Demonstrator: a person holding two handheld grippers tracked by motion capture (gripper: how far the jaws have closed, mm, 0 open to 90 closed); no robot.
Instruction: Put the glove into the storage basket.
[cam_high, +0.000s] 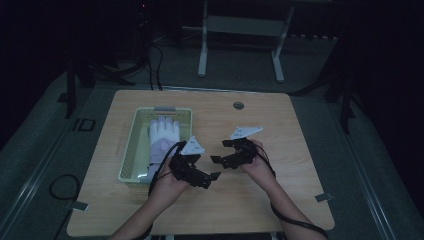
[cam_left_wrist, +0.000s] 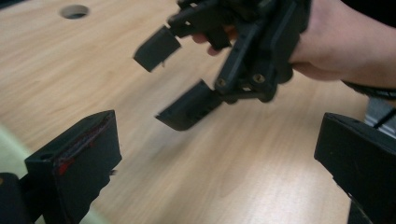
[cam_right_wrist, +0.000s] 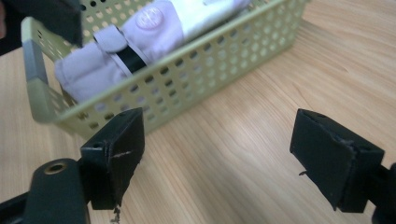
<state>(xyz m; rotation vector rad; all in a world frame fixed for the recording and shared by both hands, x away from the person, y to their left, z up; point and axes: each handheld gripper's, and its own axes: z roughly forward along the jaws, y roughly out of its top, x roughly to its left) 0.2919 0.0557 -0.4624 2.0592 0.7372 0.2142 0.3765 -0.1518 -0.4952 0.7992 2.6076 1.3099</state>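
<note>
A white and lilac glove (cam_high: 162, 138) lies flat in a pale green perforated basket (cam_high: 131, 145) on the left of the wooden bench (cam_high: 280, 200). It looks soft, light and floppy; pinching its cuff should lift it best. Just right of the basket, the left gripper (cam_high: 212, 176) and right gripper (cam_high: 220, 151) hover with jaws wide apart, holding nothing.

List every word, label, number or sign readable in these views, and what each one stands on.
No text here can be read.
Round emblem on the glove in the basket: a faint printed mark, too blurred to read.
Grey three-cornered plate on the left tool: small dark marks, too small to read.
Grey three-cornered plate on the right tool: small dark marks, too small to read.
Floor marking left of the table: pale shapes, too dim to read reliably.
</note>
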